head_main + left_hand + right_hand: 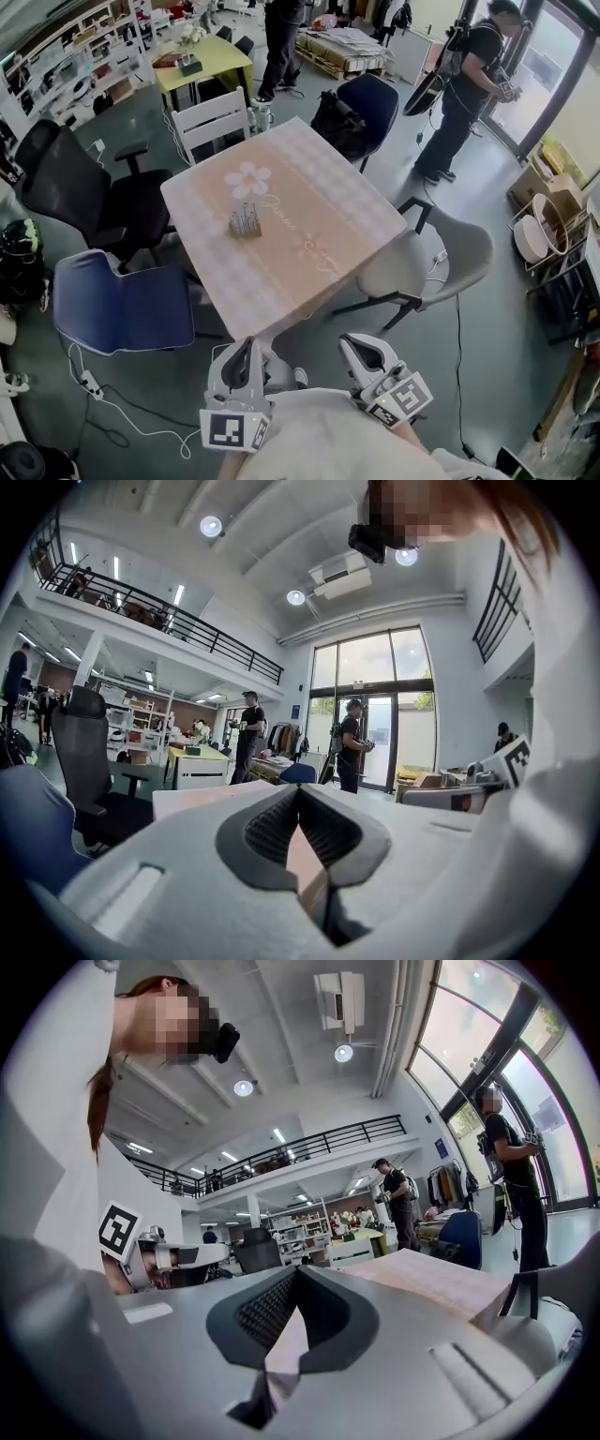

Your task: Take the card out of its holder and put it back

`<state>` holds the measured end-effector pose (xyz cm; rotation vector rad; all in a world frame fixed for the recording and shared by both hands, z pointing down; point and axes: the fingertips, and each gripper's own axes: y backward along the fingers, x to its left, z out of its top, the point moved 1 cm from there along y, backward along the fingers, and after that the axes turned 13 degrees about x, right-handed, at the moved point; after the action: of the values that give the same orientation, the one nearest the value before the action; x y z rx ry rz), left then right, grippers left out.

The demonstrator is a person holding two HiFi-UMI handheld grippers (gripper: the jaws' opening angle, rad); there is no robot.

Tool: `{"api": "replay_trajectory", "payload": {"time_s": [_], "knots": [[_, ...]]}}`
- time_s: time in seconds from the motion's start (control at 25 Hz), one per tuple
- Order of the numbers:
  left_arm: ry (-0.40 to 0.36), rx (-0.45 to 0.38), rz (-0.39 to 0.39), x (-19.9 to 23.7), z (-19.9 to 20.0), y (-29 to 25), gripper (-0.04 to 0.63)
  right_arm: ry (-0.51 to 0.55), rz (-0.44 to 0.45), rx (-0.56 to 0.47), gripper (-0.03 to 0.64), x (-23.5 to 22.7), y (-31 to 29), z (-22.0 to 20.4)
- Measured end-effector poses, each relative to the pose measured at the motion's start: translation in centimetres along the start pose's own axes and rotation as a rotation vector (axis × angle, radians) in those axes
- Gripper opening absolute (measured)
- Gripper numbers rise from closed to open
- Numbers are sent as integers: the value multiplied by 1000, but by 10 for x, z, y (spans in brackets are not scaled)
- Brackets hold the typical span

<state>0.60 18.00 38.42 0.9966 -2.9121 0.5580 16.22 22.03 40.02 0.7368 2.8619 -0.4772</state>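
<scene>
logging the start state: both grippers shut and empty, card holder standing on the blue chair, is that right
Not quite. The card holder stands on the table, near its flower print, not on the blue chair; the head view shows it. The left gripper and right gripper are shut and empty, as stated.

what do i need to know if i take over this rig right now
Left gripper: jaws together, nothing in them.
Right gripper: jaws together, nothing in them.
Both are close to the body, short of the table's near corner.
Card holder: upright mid-table, just below the flower print. It is too small to make out the card itself.
Done: nothing yet, by the look of it.
Left: reach the holder, pull the card out, put it back.
</scene>
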Motion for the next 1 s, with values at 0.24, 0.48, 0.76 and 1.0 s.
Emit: {"api": "replay_trajectory", "payload": {"time_s": [0.24,0.48,0.76,1.0], "knots": [[-5,-3,-28,7,9,-19,0,-12,-33,-2,-2,-15,-11,6],[-2,-7,-26,37,20,-41,0,-7,-43,4,-2,-23,-41,19],[1,-18,-13,81,47,-61,0,-4,-57,-15,-2,-27,-78,50],[-3,-19,-8,109,53,-75,0,-6,-85,-17,-2,-33,-97,54]]}}
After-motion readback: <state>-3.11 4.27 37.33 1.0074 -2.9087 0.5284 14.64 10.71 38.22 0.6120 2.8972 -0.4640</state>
